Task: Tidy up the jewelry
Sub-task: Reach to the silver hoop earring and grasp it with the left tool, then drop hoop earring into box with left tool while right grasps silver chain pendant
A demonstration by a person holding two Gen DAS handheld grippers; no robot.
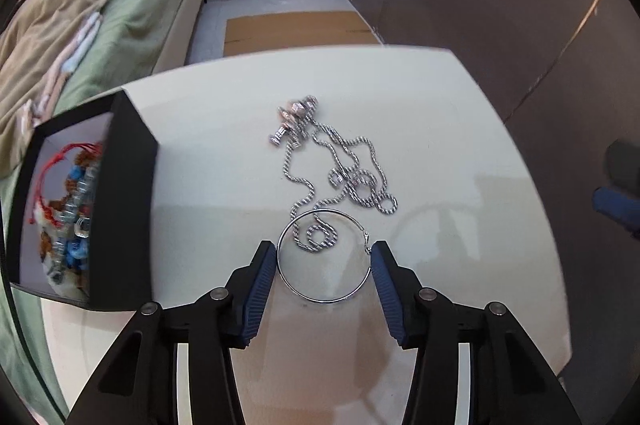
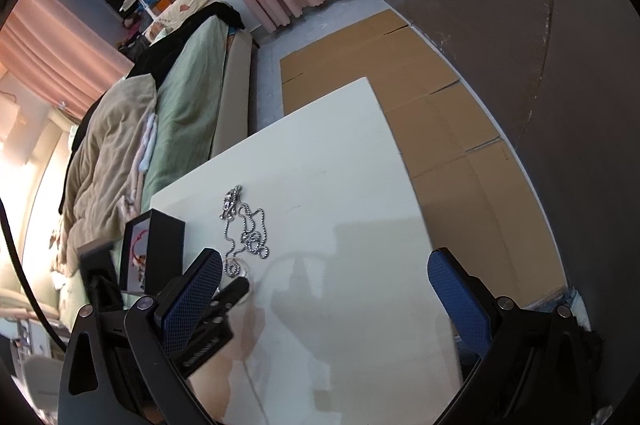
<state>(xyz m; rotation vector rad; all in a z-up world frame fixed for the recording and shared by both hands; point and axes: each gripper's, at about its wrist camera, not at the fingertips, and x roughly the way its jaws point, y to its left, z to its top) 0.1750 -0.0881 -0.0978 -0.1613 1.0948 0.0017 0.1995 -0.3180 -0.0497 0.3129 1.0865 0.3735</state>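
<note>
1. Left gripper [image 1: 324,257] spread, pads flanking the hoop earring [image 1: 325,299] flat on the white table [image 1: 440,129]
2. Rope chain [image 1: 340,177] just beyond, one coil inside the hoop
3. Black box [image 1: 120,201] at table's left edge, beads inside
4. Right gripper [image 2: 326,289] wide apart, holding nothing, over bare table near the right edge

white table [image 1: 440,129], chain [image 1: 340,177], hoop [image 1: 325,257], box [image 1: 120,209]
</note>
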